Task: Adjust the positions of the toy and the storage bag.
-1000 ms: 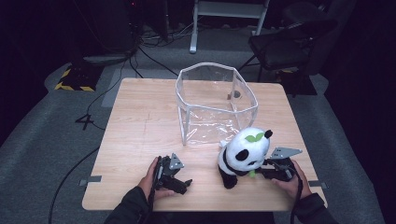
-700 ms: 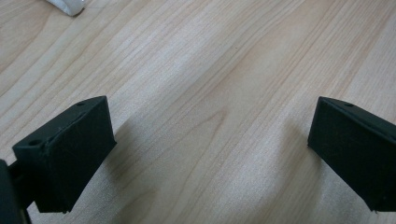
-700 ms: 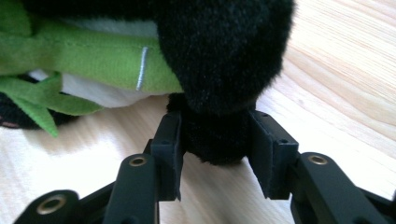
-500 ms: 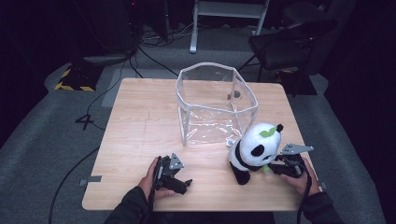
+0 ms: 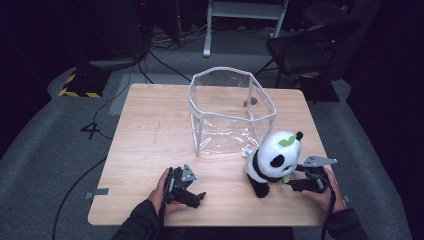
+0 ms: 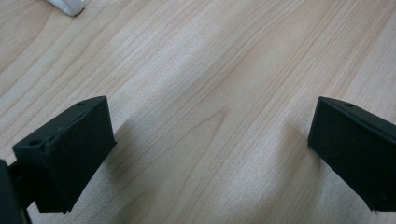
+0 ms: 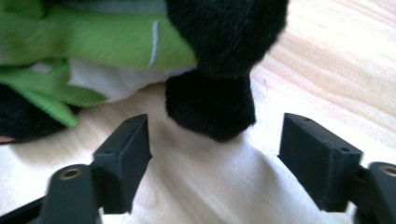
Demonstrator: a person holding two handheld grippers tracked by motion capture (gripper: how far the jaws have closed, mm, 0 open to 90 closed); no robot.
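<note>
1. Right gripper (image 5: 292, 181): jaws have just been opening and now stand spread, pads off the toy; a black plush paw sits just ahead of the gap, ungripped
2. Change: panda plush toy (image 5: 272, 162) has shifted rightward across the table since a second ago, and now stands upright, released
3. Position: toy just left of the right gripper, near the clear plastic bin (image 5: 227, 112)
4. Left gripper (image 5: 197, 197): jaws spread over bare wooden table (image 5: 150, 130), unmoved
5. Materials: fuzzy black-and-white fur, green leaf trim; bin thin, transparent, many-sided; pale wood grain
</note>
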